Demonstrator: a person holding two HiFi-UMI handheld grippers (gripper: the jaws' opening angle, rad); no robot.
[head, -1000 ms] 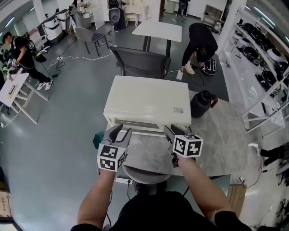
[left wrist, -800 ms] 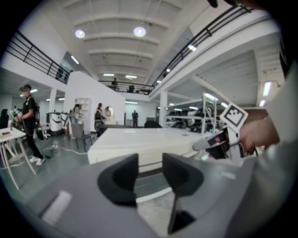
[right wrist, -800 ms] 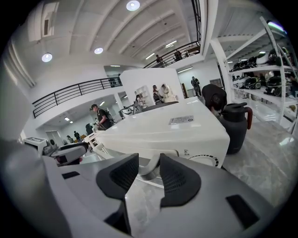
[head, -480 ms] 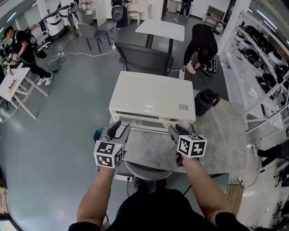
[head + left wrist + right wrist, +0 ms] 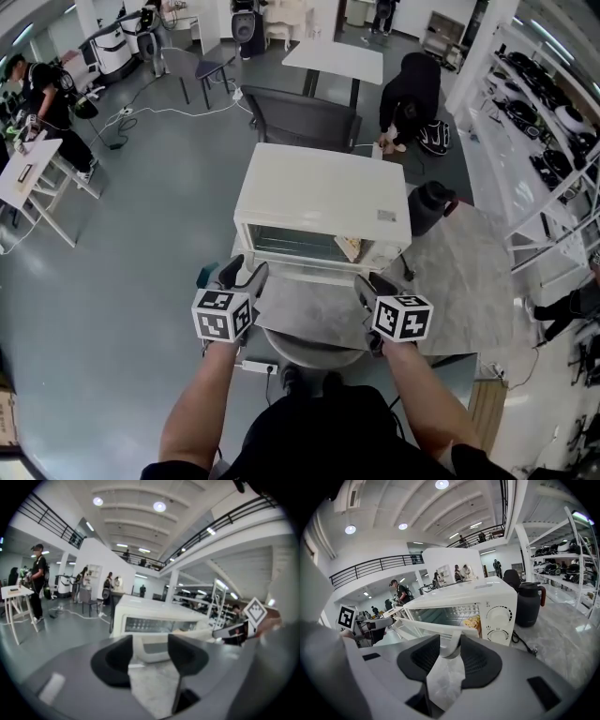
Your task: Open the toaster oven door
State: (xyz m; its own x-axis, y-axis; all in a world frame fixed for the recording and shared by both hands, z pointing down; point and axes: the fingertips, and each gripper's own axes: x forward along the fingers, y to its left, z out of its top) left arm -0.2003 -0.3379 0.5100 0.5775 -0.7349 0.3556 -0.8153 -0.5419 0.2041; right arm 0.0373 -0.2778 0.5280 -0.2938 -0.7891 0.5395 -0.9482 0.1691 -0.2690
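Observation:
A white toaster oven (image 5: 323, 197) stands on a marble table (image 5: 459, 281). Its glass door (image 5: 314, 274) hangs partly open and tilts toward me. My right gripper (image 5: 375, 284) is at the door's right end. In the right gripper view my right gripper (image 5: 450, 644) is shut on the door handle (image 5: 451, 648). Yellow food (image 5: 473, 620) shows inside the oven (image 5: 464, 606). My left gripper (image 5: 242, 272) is at the door's left end. Its jaws have just been opening. In the left gripper view my left gripper (image 5: 150, 641) stands open, the door (image 5: 152, 652) beyond it, nothing pressed.
A dark jug (image 5: 427, 211) stands right of the oven, and its power cord (image 5: 522, 644) lies on the marble. A grey chair (image 5: 300, 117) is behind the table and a round stool (image 5: 309, 352) is under my arms. Shelving (image 5: 553, 122) lines the right, and people stand around the hall.
The oven door has swung down from almost shut to partly open. Both grippers moved back toward me, and the left jaws have spread wider.

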